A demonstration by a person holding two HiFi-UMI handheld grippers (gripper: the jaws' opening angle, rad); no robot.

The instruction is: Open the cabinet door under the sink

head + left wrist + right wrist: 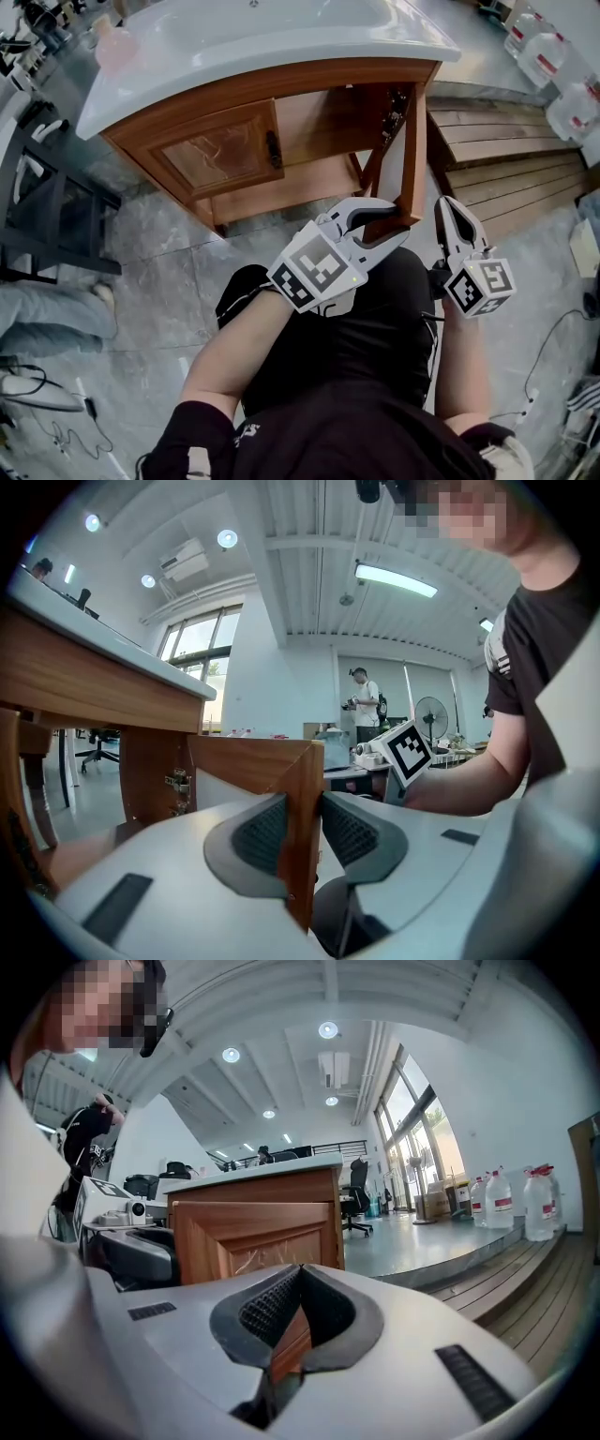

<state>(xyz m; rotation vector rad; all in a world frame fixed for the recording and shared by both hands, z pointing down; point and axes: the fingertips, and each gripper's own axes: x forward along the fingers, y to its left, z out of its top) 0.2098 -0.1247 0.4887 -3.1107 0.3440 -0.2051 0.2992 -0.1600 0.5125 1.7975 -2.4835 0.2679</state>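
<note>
Claws first: the left claw (302, 829) has its jaws parted around the free edge of the cabinet door (413, 155). The wood sits right between the two ribbed pads (258, 834), close on either side, but no squeeze shows. That door is swung well out from the cabinet's right side toward the person. In the head view it appears edge-on, with its lower corner down at the claw's tips. Its hinges (398, 105) show on the inner right wall of the cabinet (314, 183), and the opening beside them shows bare wooden boards. Over on the cabinet's left half, the other door (220, 152) is flat shut, with a dark handle (274, 148) at its right edge. Up top, the white sink (281, 42) overhangs the whole wooden frame. Now the right claw (457, 217): it hangs just to the right of the open door, apart from it, with its jaws pinched together at the tips and nothing gripped. Both of the person's forearms (234, 352) reach forward from a black shirt. Farther out is the grey stone floor (159, 239). Wooden steps (506, 159) run off from the cabinet's right side, with water jugs (542, 58) beyond them. A black frame (47, 211) stands off to the left.
</note>
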